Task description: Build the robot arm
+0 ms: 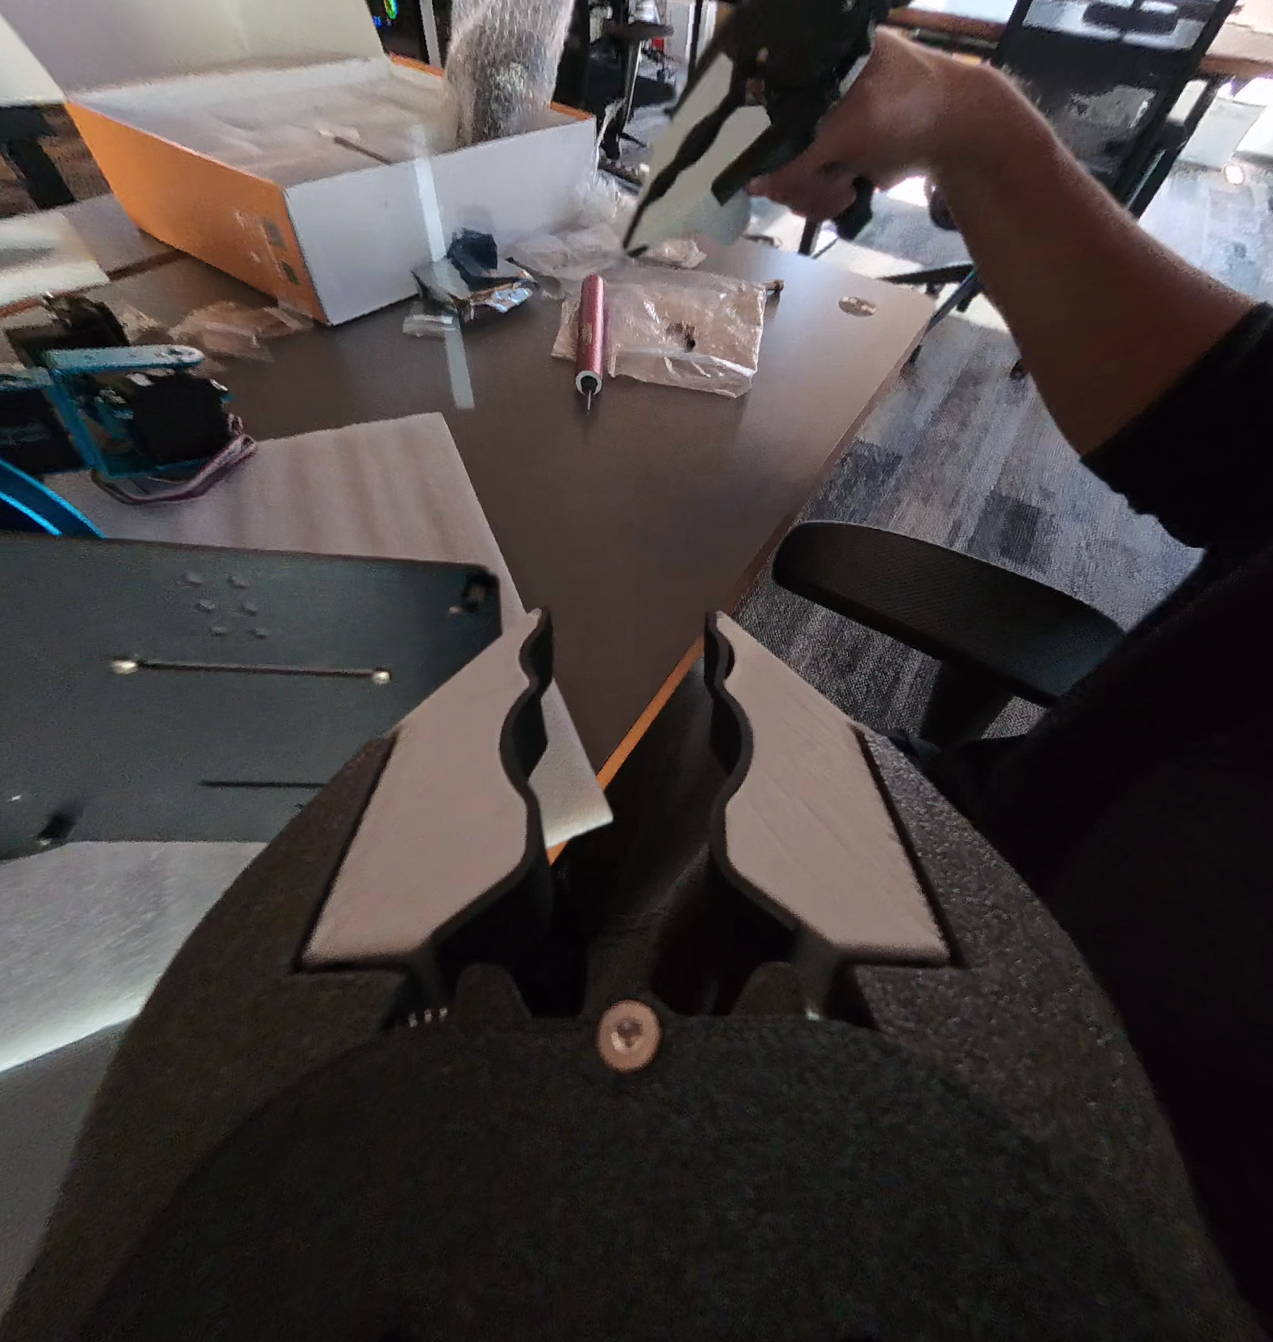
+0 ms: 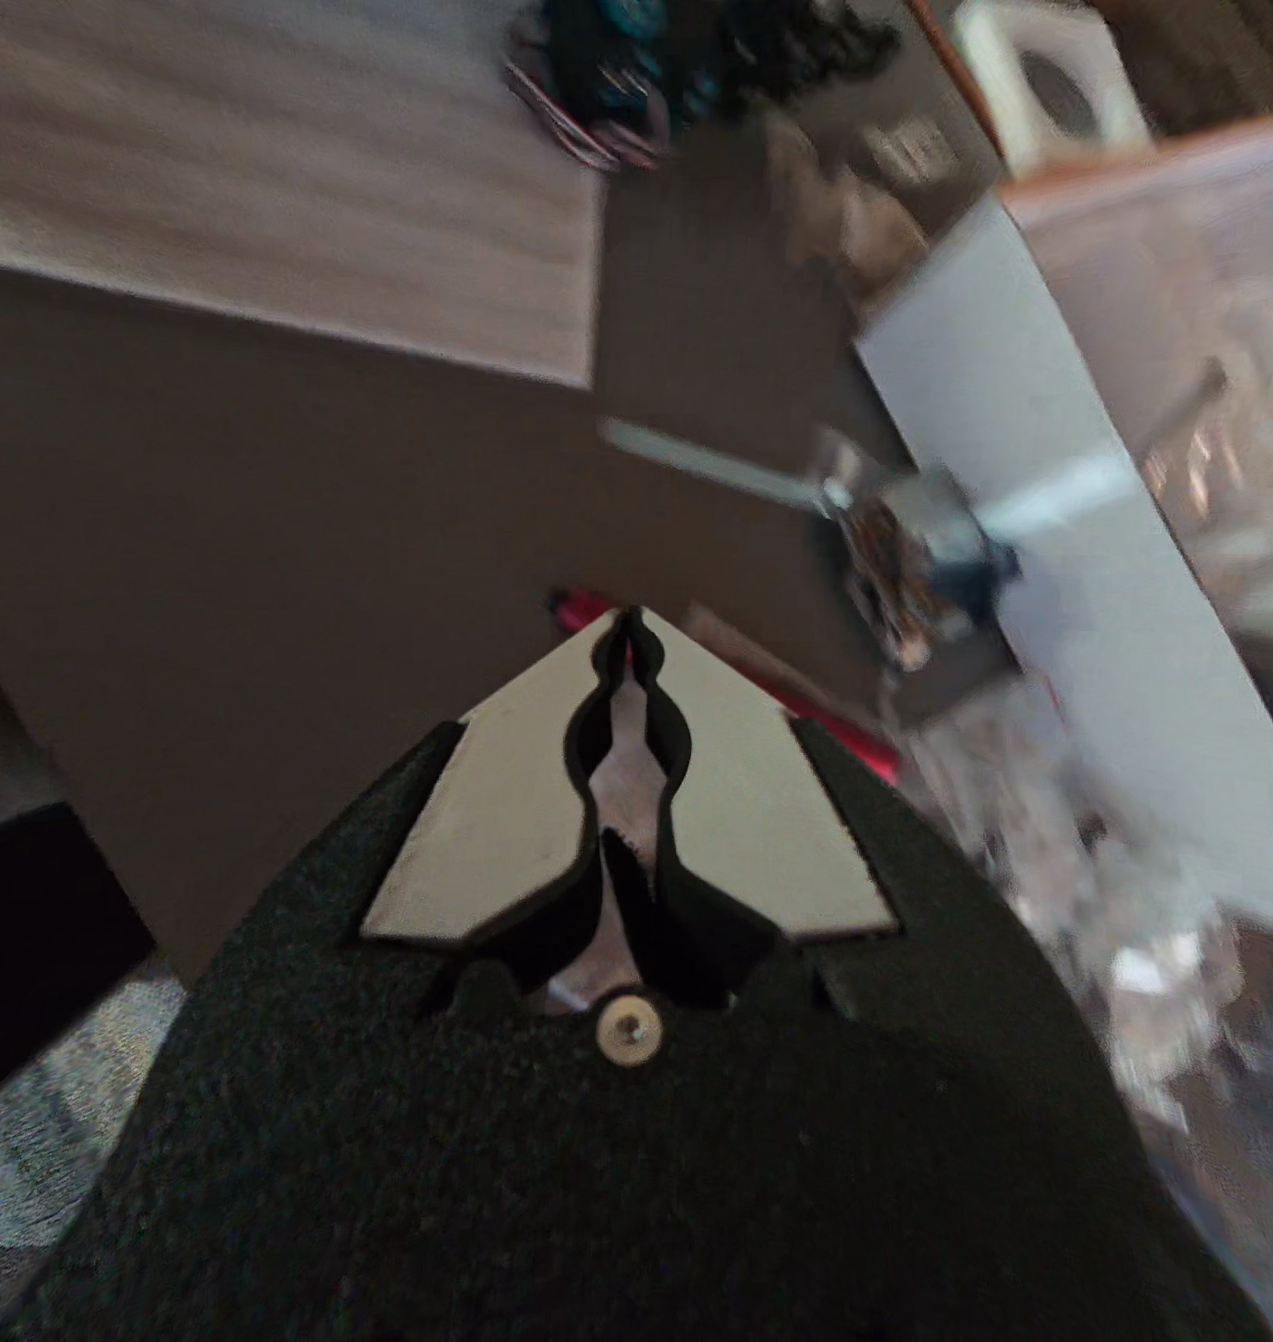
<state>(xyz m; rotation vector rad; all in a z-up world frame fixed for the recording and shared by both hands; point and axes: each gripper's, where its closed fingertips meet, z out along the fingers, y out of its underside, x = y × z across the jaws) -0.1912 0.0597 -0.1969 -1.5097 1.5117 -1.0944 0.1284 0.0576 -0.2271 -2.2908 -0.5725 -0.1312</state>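
Observation:
My left gripper (image 1: 629, 624) is open and empty. It hovers over the near edge of the brown table (image 1: 619, 494), next to a black metal plate (image 1: 219, 690) that lies on a white foam sheet (image 1: 328, 494). My right gripper (image 2: 632, 613) is shut with nothing visible between its tips. It is held above a red pen-shaped screwdriver (image 2: 836, 733) and a clear plastic bag (image 1: 677, 327). In the left wrist view the right gripper (image 1: 632, 245) shows far off in a hand, pointing down above the screwdriver (image 1: 591, 327).
An open orange and white box (image 1: 372, 210) stands at the back of the table; its white wall (image 2: 1054, 508) is right of my right gripper. A blue mechanical assembly with wires (image 1: 103, 414) sits at the left. Foil packets (image 1: 473, 283) lie by the box. A black chair armrest (image 1: 945, 603) is beside the table.

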